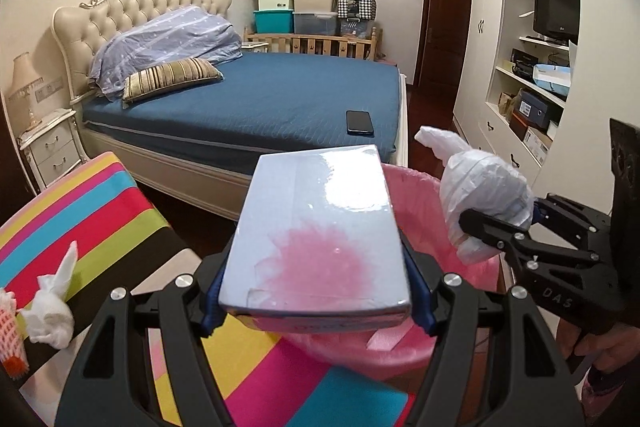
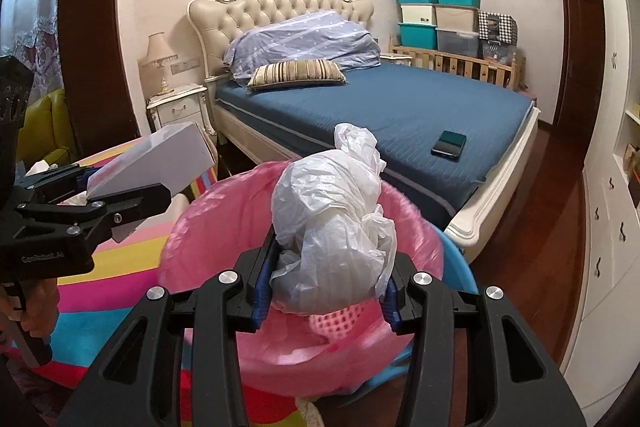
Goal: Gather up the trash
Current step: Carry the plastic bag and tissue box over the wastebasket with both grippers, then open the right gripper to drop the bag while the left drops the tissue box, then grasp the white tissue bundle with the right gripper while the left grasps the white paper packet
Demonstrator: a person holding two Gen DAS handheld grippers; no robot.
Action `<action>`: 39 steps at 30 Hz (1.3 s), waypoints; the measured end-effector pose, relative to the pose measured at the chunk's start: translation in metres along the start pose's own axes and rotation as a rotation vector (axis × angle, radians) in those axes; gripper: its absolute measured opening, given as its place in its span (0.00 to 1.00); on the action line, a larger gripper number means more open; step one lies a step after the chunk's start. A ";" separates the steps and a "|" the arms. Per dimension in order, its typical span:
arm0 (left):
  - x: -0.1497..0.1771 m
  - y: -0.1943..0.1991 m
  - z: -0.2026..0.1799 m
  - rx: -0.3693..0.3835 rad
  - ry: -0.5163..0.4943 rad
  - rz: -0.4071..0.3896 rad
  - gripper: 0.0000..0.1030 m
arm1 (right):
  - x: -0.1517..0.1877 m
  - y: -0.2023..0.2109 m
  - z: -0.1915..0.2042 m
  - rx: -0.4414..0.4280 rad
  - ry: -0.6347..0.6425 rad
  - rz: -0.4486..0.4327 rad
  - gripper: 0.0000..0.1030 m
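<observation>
- Left gripper (image 1: pixel 316 307): clamped across white box (image 1: pixel 320 227); box long axis runs forward, far end raised, over pink-lined bin (image 1: pixel 416 187).
- Right gripper (image 2: pixel 326 291): jaws around crumpled white plastic bag (image 2: pixel 328 211), above bin.

Both wrist cameras are looking along their fingers, slightly downward, close over the bin (image 1: pixel 416 183), sharing it and the far bed (image 2: pixel 400 103).

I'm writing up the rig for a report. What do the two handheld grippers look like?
Both grippers, left and right, are matte black with cut-out linkage arms, silver round bolts and blue finger pads. Pale lettering marks each body. No cables or sleeves are clearly visible.
</observation>
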State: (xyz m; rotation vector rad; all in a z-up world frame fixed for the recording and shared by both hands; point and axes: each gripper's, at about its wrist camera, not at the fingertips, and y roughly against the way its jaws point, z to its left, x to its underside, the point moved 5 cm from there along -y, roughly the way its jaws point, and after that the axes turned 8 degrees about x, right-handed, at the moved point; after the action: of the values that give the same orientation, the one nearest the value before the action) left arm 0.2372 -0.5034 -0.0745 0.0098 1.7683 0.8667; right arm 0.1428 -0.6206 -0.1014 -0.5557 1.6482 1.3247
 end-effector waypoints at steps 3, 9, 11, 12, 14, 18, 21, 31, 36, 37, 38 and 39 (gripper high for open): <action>-0.001 -0.012 0.000 0.011 -0.008 0.006 0.70 | -0.003 -0.002 -0.002 -0.001 0.017 -0.016 0.59; 0.006 -0.001 0.006 -0.024 -0.012 -0.011 0.87 | -0.002 0.020 -0.012 0.032 -0.001 -0.066 0.73; 0.010 0.014 0.011 -0.052 -0.011 -0.023 0.91 | 0.002 0.034 -0.011 0.036 -0.001 -0.079 0.73; 0.014 0.025 0.016 -0.073 -0.006 -0.033 0.95 | 0.004 0.037 -0.009 0.033 -0.001 -0.081 0.73; 0.022 0.047 0.026 -0.108 0.007 -0.040 0.95 | 0.011 0.047 -0.003 0.026 0.005 -0.077 0.74; 0.042 0.085 0.050 -0.187 0.037 -0.008 0.95 | 0.018 0.057 0.018 -0.006 0.015 -0.065 0.76; 0.061 0.114 0.065 -0.238 0.055 0.008 0.95 | 0.019 0.060 0.039 -0.041 0.024 -0.062 0.77; 0.126 0.204 0.114 -0.391 0.103 0.040 0.95 | 0.025 0.066 0.160 -0.217 0.146 -0.025 0.80; 0.160 0.251 0.143 -0.492 0.111 0.054 0.95 | 0.029 0.068 0.223 -0.293 0.214 -0.005 0.80; 0.167 0.260 0.150 -0.514 0.116 0.054 0.95 | 0.031 0.068 0.231 -0.301 0.224 -0.002 0.80; 0.173 0.270 0.158 -0.534 0.125 0.052 0.95 | 0.032 0.067 0.243 -0.309 0.238 0.002 0.80; 0.176 0.276 0.163 -0.545 0.132 0.051 0.95 | 0.033 0.067 0.251 -0.315 0.247 0.005 0.80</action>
State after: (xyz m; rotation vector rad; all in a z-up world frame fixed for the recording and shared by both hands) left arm 0.1941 -0.1402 -0.0863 -0.3670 1.6041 1.3880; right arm 0.1673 -0.3603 -0.0954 -0.9345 1.6438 1.5825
